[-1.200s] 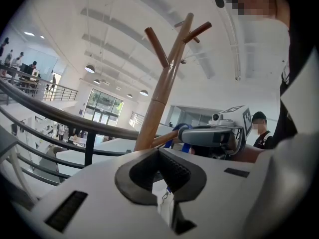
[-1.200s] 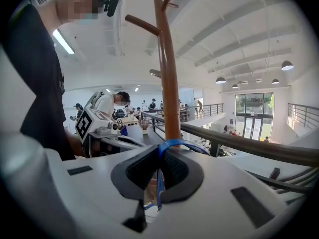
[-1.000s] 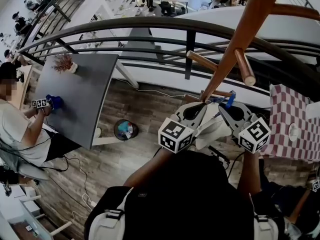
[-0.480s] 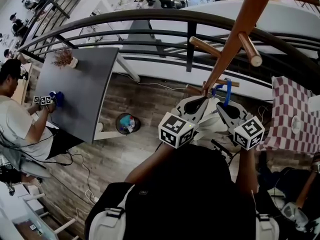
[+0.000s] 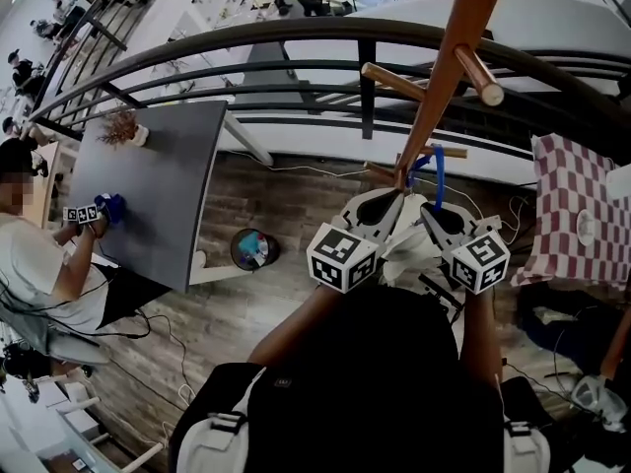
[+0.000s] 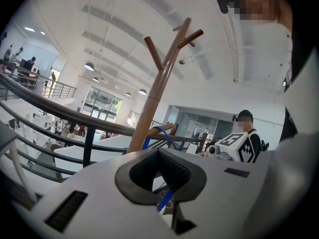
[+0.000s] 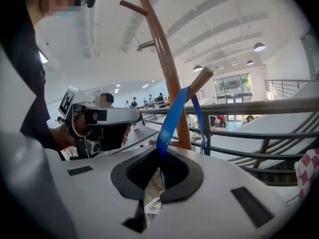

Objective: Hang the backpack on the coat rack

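Lower centre of the head view: left gripper point(image 5: 392, 208) and right gripper point(image 5: 430, 215) sit side by side with their tips nearly meeting. The pale top of the backpack point(image 5: 409, 249) is bunched between and under them; can't make out the rest of the bag. Left fingers are together, pinching the blue hang loop point(image 7: 172, 116) low down. Right fingers are clamped on the same loop, with a white tag point(image 7: 151, 206) poking out beneath. The loop stands up from the fingers toward the short lower peg point(image 7: 202, 79) on the coat rack point(image 5: 439, 87), upper right of centre. The right gripper view puts the loop's top right at that peg; can't tell if it's over the tip or just in front. Dark railing point(image 5: 246, 42) is behind. My read: we're threading the loop onto the peg, bag not yet hanging. Next move: hold the loop open, lift it past the peg tip, lower until the peg takes the weight, then release.
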The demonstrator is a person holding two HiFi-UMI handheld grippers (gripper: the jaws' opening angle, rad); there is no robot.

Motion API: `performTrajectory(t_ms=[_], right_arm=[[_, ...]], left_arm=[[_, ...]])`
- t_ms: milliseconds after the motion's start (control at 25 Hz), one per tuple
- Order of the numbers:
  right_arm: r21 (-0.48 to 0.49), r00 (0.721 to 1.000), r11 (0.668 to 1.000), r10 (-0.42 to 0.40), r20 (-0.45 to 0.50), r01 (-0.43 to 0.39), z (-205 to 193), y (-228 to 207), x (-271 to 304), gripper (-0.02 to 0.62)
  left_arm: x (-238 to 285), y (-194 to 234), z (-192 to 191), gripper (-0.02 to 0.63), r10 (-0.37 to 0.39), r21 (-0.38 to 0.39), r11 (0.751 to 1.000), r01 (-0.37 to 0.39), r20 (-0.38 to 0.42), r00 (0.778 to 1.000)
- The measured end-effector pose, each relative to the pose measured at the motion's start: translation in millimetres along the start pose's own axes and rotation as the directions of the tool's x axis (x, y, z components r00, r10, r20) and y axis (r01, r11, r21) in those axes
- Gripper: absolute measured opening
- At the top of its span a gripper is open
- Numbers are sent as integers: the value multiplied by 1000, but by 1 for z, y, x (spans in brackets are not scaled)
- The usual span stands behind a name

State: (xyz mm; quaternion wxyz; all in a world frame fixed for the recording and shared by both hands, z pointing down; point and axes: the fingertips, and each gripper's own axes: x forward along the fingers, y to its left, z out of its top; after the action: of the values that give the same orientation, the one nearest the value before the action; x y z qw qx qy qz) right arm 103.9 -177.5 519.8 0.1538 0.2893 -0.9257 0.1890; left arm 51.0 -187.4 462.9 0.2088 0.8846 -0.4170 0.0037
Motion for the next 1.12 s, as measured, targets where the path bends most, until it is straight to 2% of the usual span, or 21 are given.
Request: performTrajectory(t_ms=[280, 1120], right_arm=[[43, 1000, 999, -28, 3, 28, -12, 2, 9, 20], [69, 998, 996, -61, -25, 62, -35, 6, 25, 20]], left_arm=[[-4, 1, -4, 6, -18, 4, 1000, 18, -6, 1000], [-12, -3, -7, 6, -59, 17, 998, 59, -23, 998]])
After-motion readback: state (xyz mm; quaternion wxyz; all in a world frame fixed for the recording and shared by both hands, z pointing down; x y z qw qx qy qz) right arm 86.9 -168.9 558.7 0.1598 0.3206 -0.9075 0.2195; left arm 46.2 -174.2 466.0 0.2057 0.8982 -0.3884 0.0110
